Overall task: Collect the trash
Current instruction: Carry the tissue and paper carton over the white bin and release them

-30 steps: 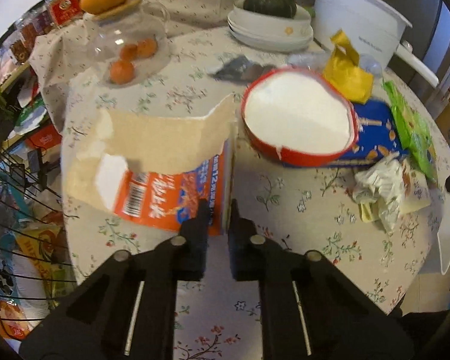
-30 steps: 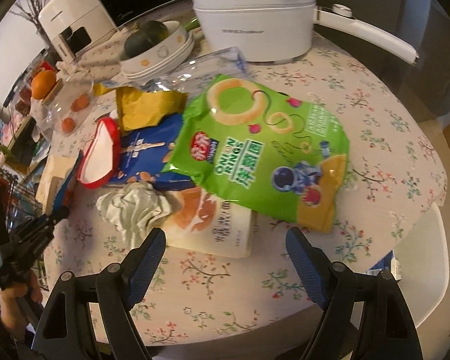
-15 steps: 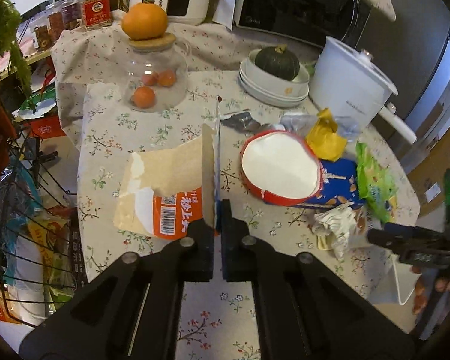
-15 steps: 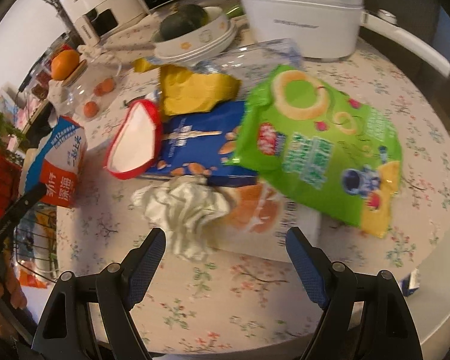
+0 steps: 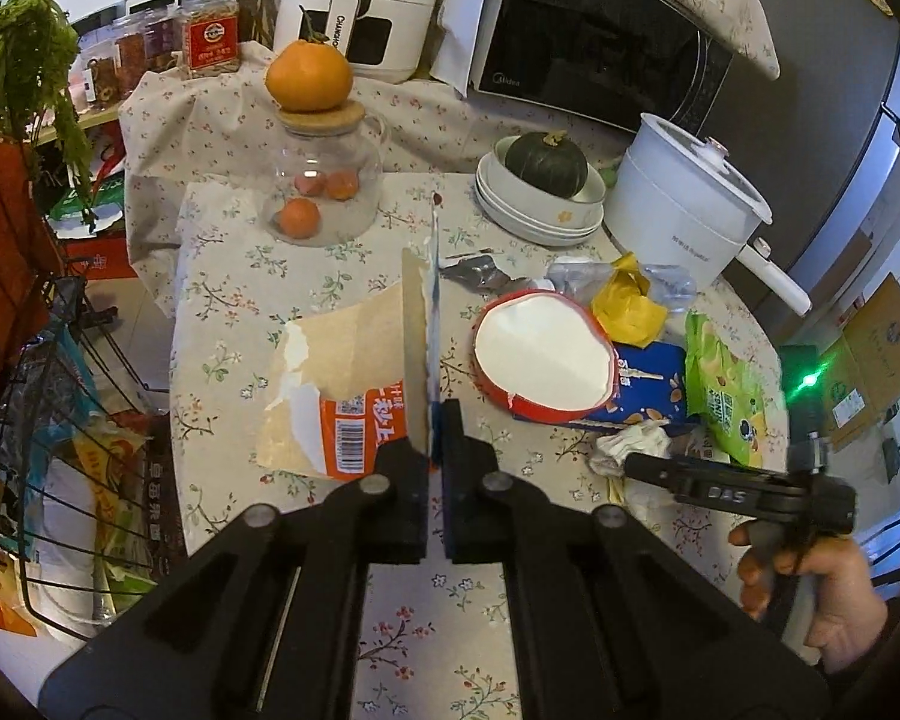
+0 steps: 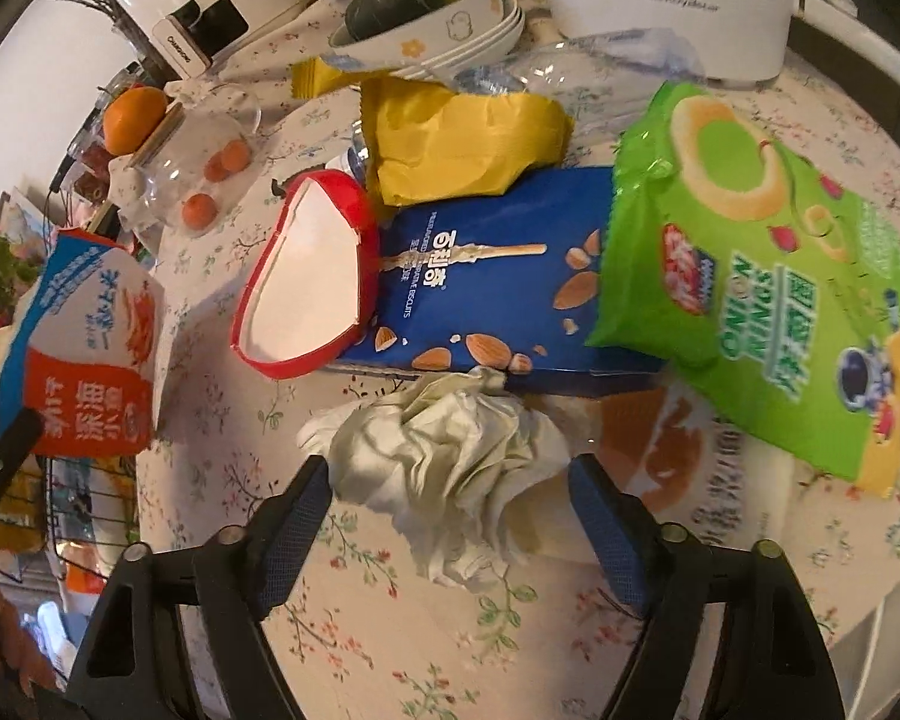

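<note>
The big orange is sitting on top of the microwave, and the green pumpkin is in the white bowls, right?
Not quite. The orange sits on the glass jar's cork lid, not the microwave. The pumpkin is in the bowls. The left wrist view shows it.

green bag [image 6: 768, 276] — ONION RINGS | air fryer [image 5: 366, 0] — CHANGHONG | microwave [image 5: 594, 42] — Midea

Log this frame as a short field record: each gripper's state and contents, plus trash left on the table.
left gripper: shut on torn orange carton, lifted off the table
right gripper: closing around crumpled tissue, pads not yet pressing
trash on table: green snack bag, blue biscuit box, yellow wrapper, red-rimmed lid
</note>
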`<state>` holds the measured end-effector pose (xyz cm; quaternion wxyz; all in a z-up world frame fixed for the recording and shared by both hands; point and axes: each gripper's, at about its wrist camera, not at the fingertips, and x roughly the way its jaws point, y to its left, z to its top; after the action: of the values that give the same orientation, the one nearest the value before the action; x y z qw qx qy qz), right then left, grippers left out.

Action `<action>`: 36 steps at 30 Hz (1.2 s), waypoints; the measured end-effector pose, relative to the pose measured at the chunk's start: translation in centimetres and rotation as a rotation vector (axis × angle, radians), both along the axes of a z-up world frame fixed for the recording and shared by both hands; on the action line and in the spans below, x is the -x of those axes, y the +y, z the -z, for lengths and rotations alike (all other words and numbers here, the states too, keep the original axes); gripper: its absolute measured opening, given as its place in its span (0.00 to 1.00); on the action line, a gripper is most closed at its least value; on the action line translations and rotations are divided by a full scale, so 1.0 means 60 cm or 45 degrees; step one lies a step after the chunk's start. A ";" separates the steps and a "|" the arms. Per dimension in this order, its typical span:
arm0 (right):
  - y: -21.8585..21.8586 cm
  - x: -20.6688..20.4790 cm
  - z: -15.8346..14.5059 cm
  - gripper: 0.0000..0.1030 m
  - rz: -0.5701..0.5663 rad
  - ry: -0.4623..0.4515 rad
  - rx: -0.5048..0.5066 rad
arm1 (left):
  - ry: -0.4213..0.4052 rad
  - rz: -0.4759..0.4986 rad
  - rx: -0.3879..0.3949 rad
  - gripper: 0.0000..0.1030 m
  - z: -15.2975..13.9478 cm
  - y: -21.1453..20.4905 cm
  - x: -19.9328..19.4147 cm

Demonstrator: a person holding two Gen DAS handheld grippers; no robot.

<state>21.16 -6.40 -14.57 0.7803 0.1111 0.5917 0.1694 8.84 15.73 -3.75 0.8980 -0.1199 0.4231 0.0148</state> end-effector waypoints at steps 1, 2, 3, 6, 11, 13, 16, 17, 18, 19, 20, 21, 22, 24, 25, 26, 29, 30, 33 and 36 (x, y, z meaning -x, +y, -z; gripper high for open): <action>0.002 -0.001 0.005 0.67 0.001 0.008 -0.013 | -0.001 -0.001 -0.001 0.03 0.000 0.000 0.002; 0.004 -0.002 0.008 0.64 -0.002 0.014 -0.025 | -0.002 -0.003 -0.003 0.03 -0.001 0.000 0.002; 0.007 -0.002 0.009 0.57 -0.010 0.015 -0.034 | -0.003 -0.004 -0.003 0.03 -0.001 0.000 0.003; 0.016 -0.002 0.011 0.15 -0.057 0.035 -0.105 | -0.006 -0.012 -0.003 0.03 -0.002 0.001 0.005; 0.025 0.007 0.000 0.10 -0.096 0.009 -0.091 | -0.026 -0.023 0.006 0.03 -0.010 0.002 0.009; 0.025 0.009 -0.011 0.09 -0.095 -0.002 -0.121 | -0.037 -0.023 0.013 0.03 -0.015 0.003 0.013; 0.018 0.020 -0.034 0.09 -0.104 -0.018 -0.178 | -0.058 -0.018 0.021 0.03 -0.025 0.000 0.017; 0.017 0.024 -0.041 0.09 -0.110 -0.025 -0.192 | -0.065 -0.016 0.025 0.03 -0.028 -0.001 0.019; 0.014 0.029 -0.052 0.09 -0.118 -0.034 -0.207 | -0.072 -0.015 0.028 0.03 -0.031 -0.002 0.020; 0.011 0.036 -0.061 0.09 -0.125 -0.045 -0.214 | -0.081 -0.011 0.036 0.03 -0.035 -0.004 0.021; 0.004 0.042 -0.069 0.09 -0.131 -0.057 -0.219 | -0.091 -0.007 0.043 0.03 -0.039 -0.006 0.023; 0.000 0.049 -0.080 0.09 -0.136 -0.072 -0.226 | -0.102 -0.003 0.047 0.03 -0.043 -0.008 0.025; -0.006 0.055 -0.087 0.09 -0.140 -0.082 -0.234 | -0.113 0.002 0.051 0.03 -0.047 -0.011 0.027; -0.020 0.068 -0.103 0.09 -0.144 -0.107 -0.247 | -0.132 0.015 0.061 0.03 -0.055 -0.016 0.031; -0.025 0.074 -0.112 0.09 -0.144 -0.123 -0.248 | -0.140 0.021 0.065 0.03 -0.058 -0.018 0.033; -0.031 0.079 -0.120 0.09 -0.142 -0.137 -0.249 | -0.149 0.030 0.070 0.03 -0.061 -0.022 0.035; -0.061 0.093 -0.141 0.09 -0.125 -0.170 -0.269 | -0.165 0.062 0.091 0.03 -0.068 -0.037 0.040; -0.073 0.098 -0.147 0.09 -0.116 -0.181 -0.273 | -0.168 0.071 0.096 0.03 -0.069 -0.042 0.040; -0.102 0.109 -0.160 0.09 -0.089 -0.206 -0.267 | -0.175 0.110 0.127 0.03 -0.074 -0.058 0.043; -0.135 0.115 -0.169 0.09 -0.056 -0.228 -0.252 | -0.182 0.155 0.148 0.03 -0.079 -0.081 0.042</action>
<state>14.24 -14.49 -4.44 0.8113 0.1589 0.5023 0.2534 6.29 10.88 0.98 0.9167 -0.1466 0.3645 -0.0729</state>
